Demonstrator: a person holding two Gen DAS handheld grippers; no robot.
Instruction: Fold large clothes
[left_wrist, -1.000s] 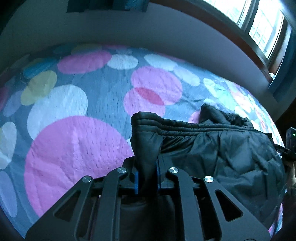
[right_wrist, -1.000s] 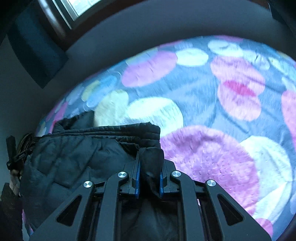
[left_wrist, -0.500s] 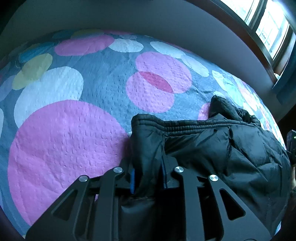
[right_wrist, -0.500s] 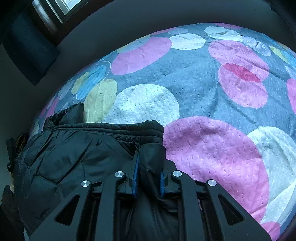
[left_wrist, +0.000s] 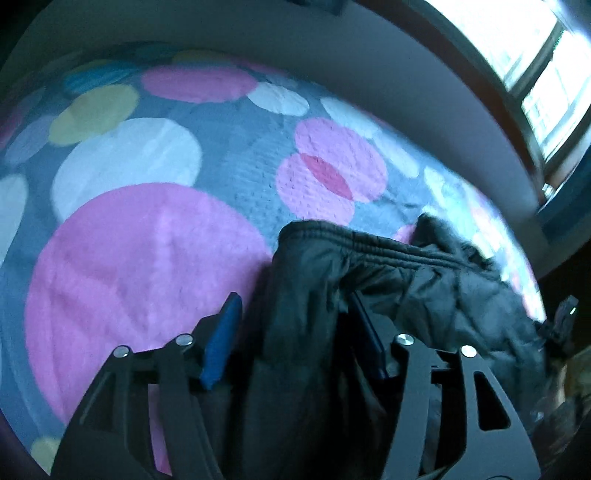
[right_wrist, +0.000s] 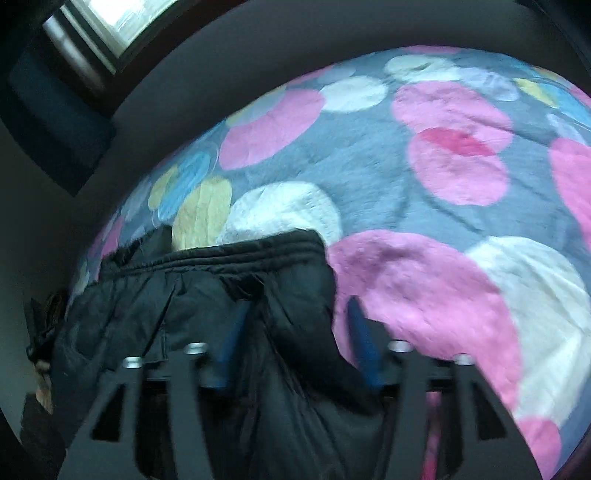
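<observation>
A black quilted jacket (left_wrist: 424, 288) lies on the bed, its ribbed hem towards the far side. In the left wrist view my left gripper (left_wrist: 295, 306) is open, blue pads spread, with the hem's left corner lying loose between the jaws. In the right wrist view the same jacket (right_wrist: 192, 302) spreads to the left. My right gripper (right_wrist: 295, 314) is open too, and the hem's right corner rests between its parted fingers.
The bed carries a grey quilt with large pink, white, yellow and blue circles (left_wrist: 147, 258) (right_wrist: 424, 288). A grey wall runs behind it, with a window (left_wrist: 546, 74) (right_wrist: 107, 18) and dark curtains. A dark object (right_wrist: 44, 332) sits at the bed edge beyond the jacket.
Both grippers were shut on the jacket's hem corners and have opened, letting the fabric go. The jacket now rests on the quilt.
</observation>
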